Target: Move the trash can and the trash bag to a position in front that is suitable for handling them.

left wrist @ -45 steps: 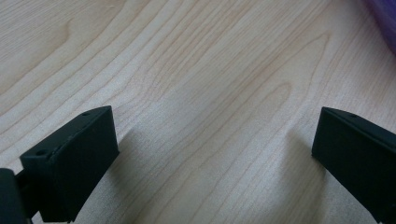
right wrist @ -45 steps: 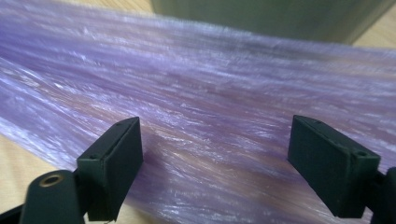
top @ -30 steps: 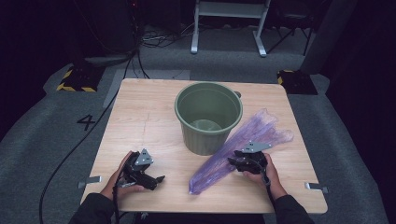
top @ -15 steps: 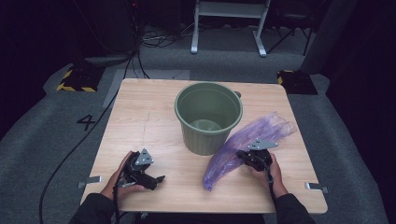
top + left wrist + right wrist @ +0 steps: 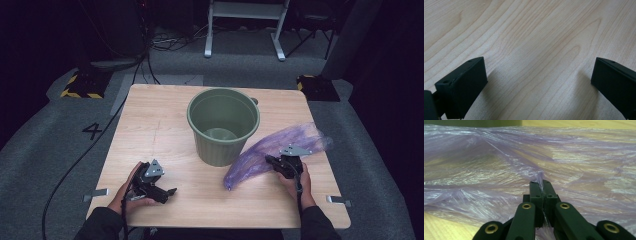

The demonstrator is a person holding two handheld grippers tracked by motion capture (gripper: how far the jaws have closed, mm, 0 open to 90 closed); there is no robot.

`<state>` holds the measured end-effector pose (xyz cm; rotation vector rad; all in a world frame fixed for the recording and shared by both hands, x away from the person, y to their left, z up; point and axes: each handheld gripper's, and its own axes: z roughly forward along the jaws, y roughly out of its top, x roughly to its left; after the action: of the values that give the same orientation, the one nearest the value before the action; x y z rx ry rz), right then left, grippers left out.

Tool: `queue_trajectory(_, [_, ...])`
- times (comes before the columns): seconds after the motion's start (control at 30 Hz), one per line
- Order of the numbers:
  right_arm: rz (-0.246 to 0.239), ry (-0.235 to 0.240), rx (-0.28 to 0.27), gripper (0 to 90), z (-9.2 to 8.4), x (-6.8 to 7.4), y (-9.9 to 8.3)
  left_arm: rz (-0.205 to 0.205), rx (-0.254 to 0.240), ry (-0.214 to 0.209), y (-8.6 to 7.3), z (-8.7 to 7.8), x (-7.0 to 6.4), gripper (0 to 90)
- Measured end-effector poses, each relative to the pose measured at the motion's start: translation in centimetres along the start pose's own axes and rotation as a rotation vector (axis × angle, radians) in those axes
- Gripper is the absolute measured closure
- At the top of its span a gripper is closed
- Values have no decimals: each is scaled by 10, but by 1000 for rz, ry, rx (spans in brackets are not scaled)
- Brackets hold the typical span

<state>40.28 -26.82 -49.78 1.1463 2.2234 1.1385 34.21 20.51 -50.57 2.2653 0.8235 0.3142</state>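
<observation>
Hands come in at the bottom of the high view, one at about 7 o'clock and one at about 5 o'clock from the middle of the table (image 5: 150, 120). At 7 o'clock the left gripper (image 5: 167, 192) rests low on the wood, held by the left hand (image 5: 131, 192). In the left gripper view its two black jaws stand wide apart, with bare wood between them and nothing held. At 5 o'clock the right hand (image 5: 295, 181) holds the right gripper (image 5: 269, 160). In the right gripper view its jaws are pressed tight together on a pinch of the purple plastic bag (image 5: 499, 162); they have just been closing, and the thin film is caught between them. From the high view the purple plastic bag (image 5: 265, 150) lies on the table, stretched from near 5 o'clock out toward 3 o'clock. Farther off, near the middle of the table, a green bucket (image 5: 223, 125) stands upright, and the bag lies just beside it at its 4 o'clock side.
</observation>
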Motion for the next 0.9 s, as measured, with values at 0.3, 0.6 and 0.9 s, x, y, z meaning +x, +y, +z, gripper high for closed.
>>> queue_trajectory(0.3, [11, -14, -57, 900, -8, -7, 6, 0, 0, 0, 0, 0, 0, 0])
queue_trajectory(0.6, [17, -21, -104, 900, -13, -10, 13, 2, 0, 1, 0, 0, 0, 1])
queue_trajectory(0.9, [9, -16, -156, 900, -24, -7, 18, 2, -1, 1, 0, 0, -1, 3])
